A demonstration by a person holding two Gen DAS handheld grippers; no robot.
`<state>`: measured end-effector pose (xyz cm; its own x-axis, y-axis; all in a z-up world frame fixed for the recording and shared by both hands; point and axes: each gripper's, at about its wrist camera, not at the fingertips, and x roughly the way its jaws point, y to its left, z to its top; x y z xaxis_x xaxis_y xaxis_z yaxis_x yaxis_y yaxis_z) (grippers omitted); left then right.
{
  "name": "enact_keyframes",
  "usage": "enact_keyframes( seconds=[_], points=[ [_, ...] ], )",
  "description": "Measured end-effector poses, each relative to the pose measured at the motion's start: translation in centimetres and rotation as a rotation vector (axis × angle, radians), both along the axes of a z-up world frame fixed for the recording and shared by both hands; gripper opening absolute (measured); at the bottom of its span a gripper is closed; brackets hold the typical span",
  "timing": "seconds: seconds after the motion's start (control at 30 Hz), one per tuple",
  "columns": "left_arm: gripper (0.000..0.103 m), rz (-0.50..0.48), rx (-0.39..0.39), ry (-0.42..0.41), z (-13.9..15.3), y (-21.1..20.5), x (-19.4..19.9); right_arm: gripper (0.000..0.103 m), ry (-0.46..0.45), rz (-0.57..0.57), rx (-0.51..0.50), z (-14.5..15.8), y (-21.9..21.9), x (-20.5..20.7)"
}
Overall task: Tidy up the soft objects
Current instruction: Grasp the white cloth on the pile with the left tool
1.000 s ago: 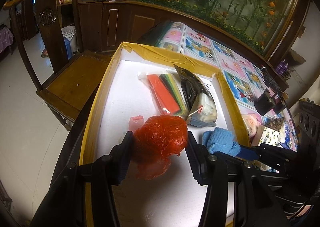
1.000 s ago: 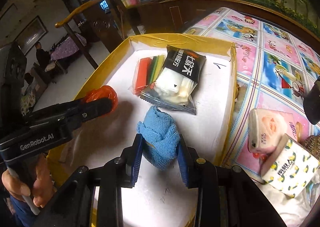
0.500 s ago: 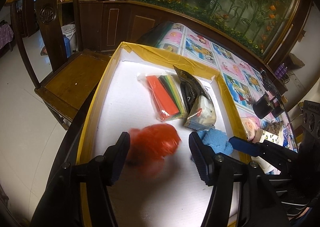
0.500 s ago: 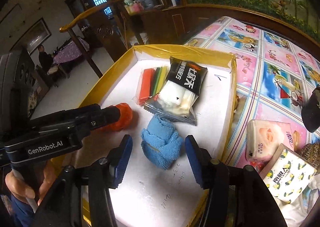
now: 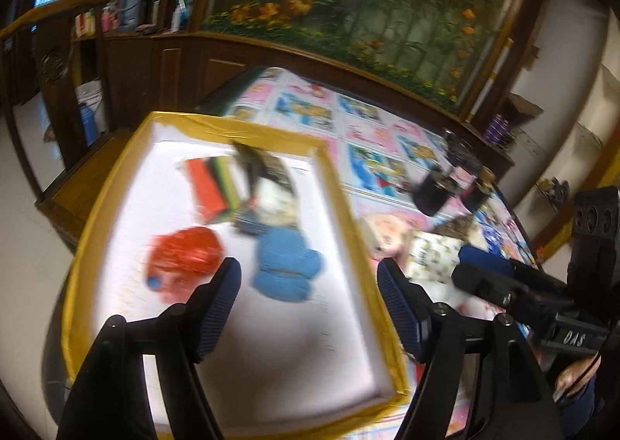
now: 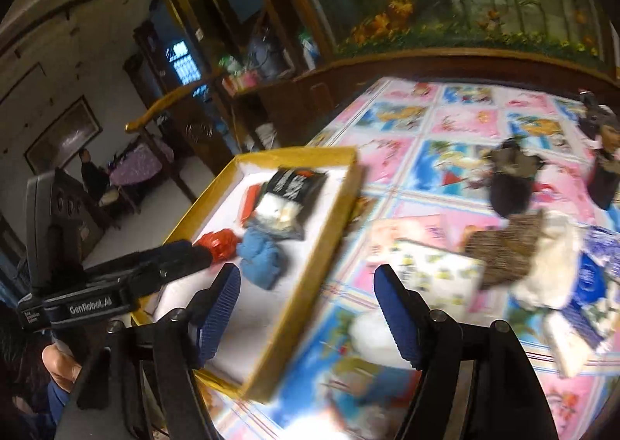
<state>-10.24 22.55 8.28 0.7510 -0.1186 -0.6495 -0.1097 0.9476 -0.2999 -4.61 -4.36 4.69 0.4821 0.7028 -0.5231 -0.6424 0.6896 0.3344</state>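
Note:
A yellow-rimmed white tray (image 5: 341, 184) (image 6: 333, 223) holds a crumpled red plastic bag (image 5: 184, 258) (image 6: 219, 242), a blue cloth (image 5: 286, 265) (image 6: 259, 262), a pack of coloured sheets (image 5: 207, 188) and a dark snack packet (image 5: 271, 184) (image 6: 286, 200). My left gripper (image 5: 308, 304) hangs above the tray's near half, its jaws opening with nothing between them. My right gripper (image 6: 306, 308) is over the tray's right rim and the tablecloth, jaws opening too and empty. Each gripper shows in the other's view.
On the patterned tablecloth (image 6: 457, 122) right of the tray lie a lemon-print tissue pack (image 6: 438, 269) (image 5: 434, 258), a brown and white soft heap (image 6: 515, 250), blue-white packets (image 6: 589, 285) and dark cups (image 5: 434, 192). A wooden chair (image 5: 77, 169) stands left of the tray.
Both grippers let go of their loads, the red bag and the blue cloth, which now lie in the tray. Both opened, pulled back, rose and swung right; the right one now faces the tablecloth.

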Motion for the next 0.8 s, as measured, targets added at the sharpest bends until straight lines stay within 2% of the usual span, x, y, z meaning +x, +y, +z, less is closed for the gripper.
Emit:
enact_keyframes(
  seconds=[0.13, 0.27, 0.33, 0.4, 0.5, 0.63, 0.73, 0.8],
  points=[
    [0.074, -0.104, 0.023, -0.009, -0.2, -4.7, 0.4, 0.076, 0.003, -0.131, 0.096, -0.3, -6.9, 0.2],
    [0.074, -0.186, 0.046, 0.016, -0.9, -8.4, 1.1, 0.076, 0.044, -0.281, 0.116, -1.7, -12.9, 0.9],
    [0.074, -0.231, 0.036, 0.039, -1.4, -9.8, 1.6, 0.076, 0.098, -0.310, 0.146, -2.6, -15.7, 1.0],
    [0.074, -0.255, 0.058, 0.057, -1.9, -11.2, 2.1, 0.076, 0.135, -0.301, 0.179, -3.4, -17.9, 1.0],
    [0.074, -0.274, 0.097, 0.083, -2.5, -12.7, 2.7, 0.076, 0.118, -0.305, 0.169, -4.1, -19.7, 0.4],
    [0.074, -0.274, 0.109, 0.133, -3.3, -13.6, 4.4, 0.076, 0.115, -0.293, 0.158, -5.1, -20.1, 0.2],
    [0.074, -0.238, 0.092, 0.178, -4.2, -13.5, 6.4, 0.076, 0.132, -0.283, 0.185, -5.7, -20.2, 0.4],
    [0.074, -0.214, 0.043, 0.224, -5.1, -13.2, 7.5, 0.076, 0.140, -0.276, 0.181, -6.0, -20.2, 0.6]
  ],
)
